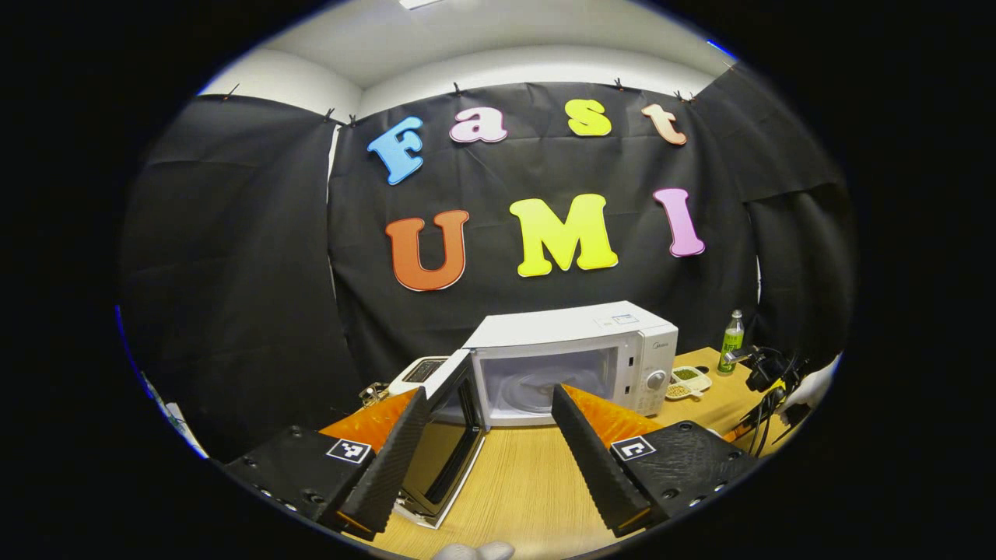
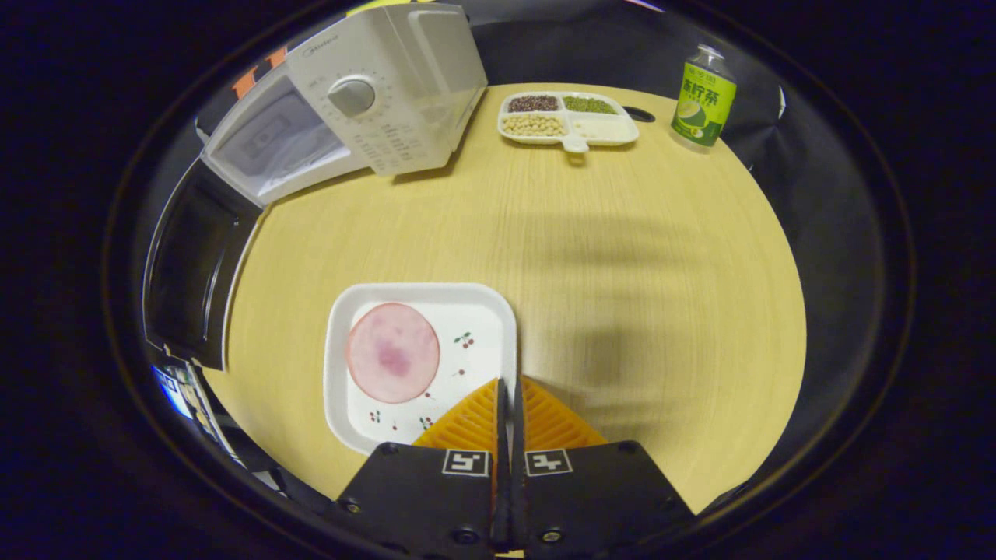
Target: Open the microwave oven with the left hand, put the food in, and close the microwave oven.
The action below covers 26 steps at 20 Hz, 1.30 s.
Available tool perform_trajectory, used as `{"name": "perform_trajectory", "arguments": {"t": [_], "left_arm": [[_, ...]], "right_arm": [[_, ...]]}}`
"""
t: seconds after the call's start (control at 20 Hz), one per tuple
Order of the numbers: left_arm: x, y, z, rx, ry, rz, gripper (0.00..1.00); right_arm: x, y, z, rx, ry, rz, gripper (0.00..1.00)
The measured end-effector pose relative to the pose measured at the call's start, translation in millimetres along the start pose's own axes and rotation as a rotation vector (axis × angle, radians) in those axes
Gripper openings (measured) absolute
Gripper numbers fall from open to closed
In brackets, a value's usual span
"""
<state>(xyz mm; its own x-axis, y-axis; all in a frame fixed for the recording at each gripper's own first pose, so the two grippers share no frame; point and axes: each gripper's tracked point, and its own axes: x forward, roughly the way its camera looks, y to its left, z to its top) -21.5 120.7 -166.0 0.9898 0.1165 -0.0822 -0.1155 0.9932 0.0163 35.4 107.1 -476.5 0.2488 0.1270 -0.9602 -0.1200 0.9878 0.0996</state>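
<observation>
Because the microwave oven stands with its door swung fully out to its left side, the cavity and its glass turntable are exposed, and the opening step can be judged done. The left gripper is held in front of the oven with its jaws spread wide and nothing between them; the edge of the open door is seen just behind its left finger, though contact cannot be told. This stance is read as one that leaves the doorway free for the food.

In the right gripper view, the white square plate is seen lying on the wooden table, well apart from the oven, with a round pink slice of ham resting flat on its left half. The right gripper is brought down at the plate's near right corner with its jaws pressed together, and the rim appears to be pinched between them, though the exact bite is hidden. A grip at the rim is likely chosen so that the slice is not touched and the plate can be kept level.

A divided dish of beans and a green bottle are set at the far edge, clear of the path. The loading and the closing of the door are not yet done.
</observation>
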Motion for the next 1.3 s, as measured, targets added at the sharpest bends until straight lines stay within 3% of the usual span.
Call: {"name": "perform_trajectory", "arguments": {"t": [0.1, 0.35, 0.5, 0.65, 0.9, 1.15, 1.3], "left_arm": [[-1.7, 5.1, -3.1, -0.018, -0.002, 0.007, 0.96], [-10.8, 22.2, -7.2, -0.023, 0.003, 0.024, 0.96], [-14.8, 28.9, -6.9, 0.004, 0.011, 0.021, 0.96], [-14.3, 27.8, -4.6, 0.024, 0.017, 0.007, 0.95], [-12.1, 18.0, 2.1, 0.043, 0.026, -0.027, 0.96], [-11.8, 7.1, 9.5, 0.052, 0.028, -0.055, 0.96], [-12.5, 8.6, 7.3, 0.060, 0.041, -0.035, 0.96]], "right_arm": [[1.6, 0.4, -1.6, 0.029, 0.014, -0.006, 0.04], [-14.3, 7.0, -10.6, 0.172, -0.020, 0.100, 0.03], [-25.2, 18.3, -8.8, 0.264, -0.089, 0.212, 0.03], [-36.8, 27.1, -7.4, 0.306, -0.147, 0.259, 0.04], [-42.4, 50.8, 10.5, 0.389, -0.259, 0.337, 0.00], [-58.7, 90.8, 37.3, 0.502, -0.381, 0.431, 0.04], [-69.9, 120.4, 65.7, 0.598, -0.485, 0.464, 0.00]]}}
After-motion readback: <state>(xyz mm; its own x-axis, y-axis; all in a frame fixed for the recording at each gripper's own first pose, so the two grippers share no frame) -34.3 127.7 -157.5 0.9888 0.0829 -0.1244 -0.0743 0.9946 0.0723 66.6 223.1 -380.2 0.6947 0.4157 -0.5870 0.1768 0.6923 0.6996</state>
